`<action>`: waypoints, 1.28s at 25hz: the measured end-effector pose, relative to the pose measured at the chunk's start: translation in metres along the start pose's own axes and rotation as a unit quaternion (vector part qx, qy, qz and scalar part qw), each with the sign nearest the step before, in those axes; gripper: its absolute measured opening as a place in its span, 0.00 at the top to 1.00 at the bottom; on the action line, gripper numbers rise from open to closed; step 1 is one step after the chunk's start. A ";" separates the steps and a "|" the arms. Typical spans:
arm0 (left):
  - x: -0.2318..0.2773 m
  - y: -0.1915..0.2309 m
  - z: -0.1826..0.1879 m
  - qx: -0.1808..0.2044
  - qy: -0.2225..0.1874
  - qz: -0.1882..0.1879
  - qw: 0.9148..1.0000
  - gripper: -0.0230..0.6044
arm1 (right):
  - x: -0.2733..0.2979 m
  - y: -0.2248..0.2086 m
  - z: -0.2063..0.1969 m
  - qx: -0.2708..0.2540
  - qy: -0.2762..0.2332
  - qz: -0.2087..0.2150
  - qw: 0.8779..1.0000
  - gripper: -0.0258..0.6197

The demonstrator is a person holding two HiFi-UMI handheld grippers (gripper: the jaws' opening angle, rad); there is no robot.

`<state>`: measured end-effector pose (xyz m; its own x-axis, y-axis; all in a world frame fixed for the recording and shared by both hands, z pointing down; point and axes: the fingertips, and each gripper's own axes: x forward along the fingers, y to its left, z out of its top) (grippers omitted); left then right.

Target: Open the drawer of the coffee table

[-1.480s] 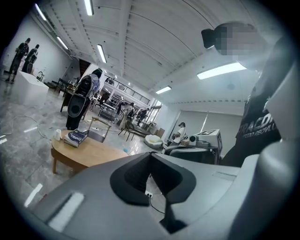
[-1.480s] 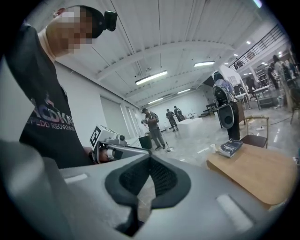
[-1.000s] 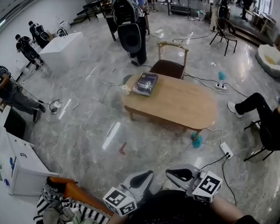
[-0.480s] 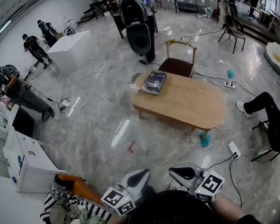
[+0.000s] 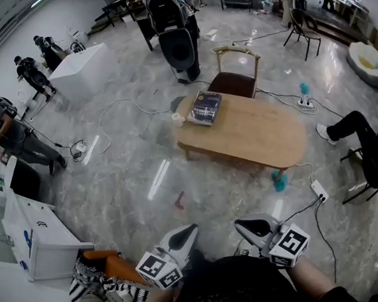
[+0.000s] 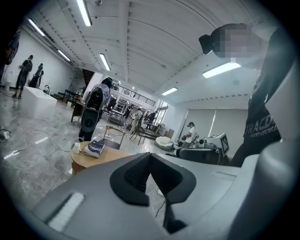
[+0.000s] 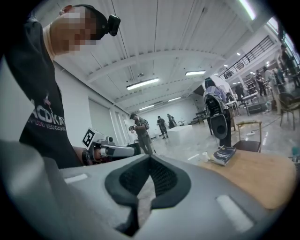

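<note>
The oval wooden coffee table [image 5: 258,136] stands in the middle of the floor, some way ahead of me. No drawer front shows from here. A dark book [image 5: 203,108] and a small white cup [image 5: 177,120] lie at its left end. My left gripper [image 5: 189,230] and right gripper [image 5: 239,225] are held low near my body, side by side, both shut and empty, well short of the table. The left gripper view shows shut jaws [image 6: 151,157] with the table [image 6: 84,161] and book [image 6: 96,147] beyond. In the right gripper view, past the shut jaws [image 7: 151,159], lies the tabletop [image 7: 262,178].
A wooden chair [image 5: 234,80] stands behind the table. A power strip [image 5: 319,190] with cables and a teal object [image 5: 279,181] lie by its right end, a small red item [image 5: 179,200] on the floor in front. White cabinet [image 5: 34,233] at left; a seated person's leg [image 5: 347,126] at right.
The whole view has shifted as I walk: the table now sits a little further right. Both grippers stay shut at the bottom of the view, slightly wider apart.
</note>
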<state>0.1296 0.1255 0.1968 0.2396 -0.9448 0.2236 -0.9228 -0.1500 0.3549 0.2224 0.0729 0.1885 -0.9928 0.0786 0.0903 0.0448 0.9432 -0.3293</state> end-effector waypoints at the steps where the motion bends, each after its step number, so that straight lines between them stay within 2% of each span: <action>1: -0.001 0.014 0.003 0.000 0.001 -0.005 1.000 0.96 | 0.012 -0.003 0.002 0.002 -0.003 -0.010 1.000 0.96; 8: -0.021 0.120 0.022 0.031 0.048 -0.062 0.996 0.96 | 0.113 -0.010 0.013 0.005 -0.004 -0.088 0.996 0.96; 10: -0.027 0.153 0.033 0.039 0.050 -0.074 0.995 0.96 | 0.141 -0.009 0.013 0.005 0.005 -0.112 0.994 0.96; 14: -0.035 0.213 0.050 0.038 0.042 -0.084 0.995 0.96 | 0.190 -0.011 0.024 -0.004 -0.023 -0.141 0.990 0.96; 16: -0.039 0.235 0.055 0.036 0.040 -0.092 0.994 0.96 | 0.204 -0.011 0.024 -0.002 -0.018 -0.162 0.987 0.96; 19: -0.045 0.261 0.059 0.033 0.042 -0.104 0.993 0.96 | 0.213 -0.014 0.020 0.000 0.009 -0.206 0.979 0.96; 24: -0.050 0.291 0.060 0.035 0.048 -0.124 0.990 0.96 | 0.219 -0.017 0.022 -0.005 0.003 -0.262 0.965 0.96; 32: -0.041 0.327 0.075 0.058 0.035 -0.114 0.991 0.96 | 0.231 -0.031 0.030 -0.006 0.002 -0.301 0.954 0.96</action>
<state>-0.2044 0.0939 0.2358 0.4619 -0.8610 0.2130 -0.8700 -0.3930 0.2978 -0.0118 0.0526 0.1912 -0.8388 -0.4770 0.2623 -0.5317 0.8215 -0.2062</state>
